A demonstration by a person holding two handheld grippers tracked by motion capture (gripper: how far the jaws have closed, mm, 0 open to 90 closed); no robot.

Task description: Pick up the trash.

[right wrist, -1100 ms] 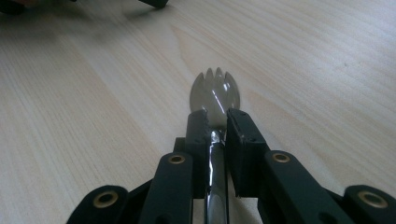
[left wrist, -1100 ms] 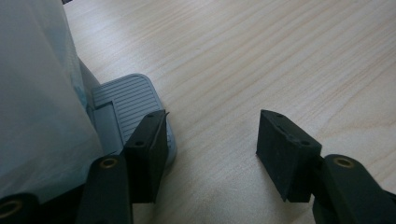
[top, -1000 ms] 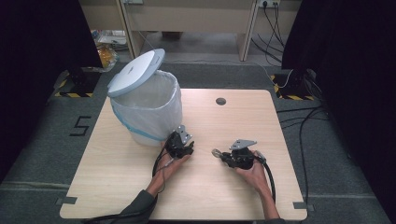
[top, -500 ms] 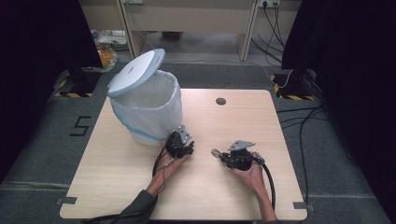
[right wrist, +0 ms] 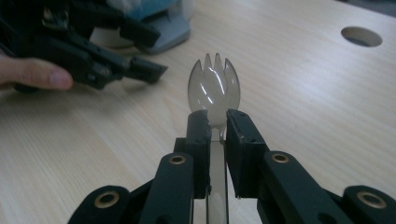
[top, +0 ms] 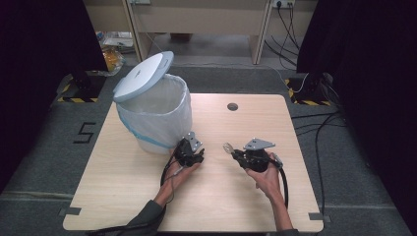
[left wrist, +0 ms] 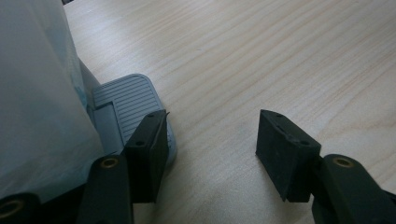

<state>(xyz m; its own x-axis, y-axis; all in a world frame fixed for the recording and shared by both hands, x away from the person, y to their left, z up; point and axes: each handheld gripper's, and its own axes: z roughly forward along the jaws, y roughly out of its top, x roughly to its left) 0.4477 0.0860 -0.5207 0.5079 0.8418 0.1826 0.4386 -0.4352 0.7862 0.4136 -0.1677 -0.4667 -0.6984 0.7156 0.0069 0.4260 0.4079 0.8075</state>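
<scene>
Disposal is looking about halfway along to me: I am gripping the clear plastic spork (right wrist: 214, 89) in my right gripper (right wrist: 215, 117), jaws clamped on its neck, above the table (top: 295, 147) right of the bin (top: 156, 114), whose lid (top: 142, 76) is standing up. I am pressing the pedal (left wrist: 126, 100) with one jaw of my left gripper (left wrist: 210, 140), jaws parted and holding nothing. Dropping the spork in is remaining.

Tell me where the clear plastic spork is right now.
The spork is clamped in the right gripper, right of the table's middle in the high view, its tines toward the left gripper beside the bin.
</scene>
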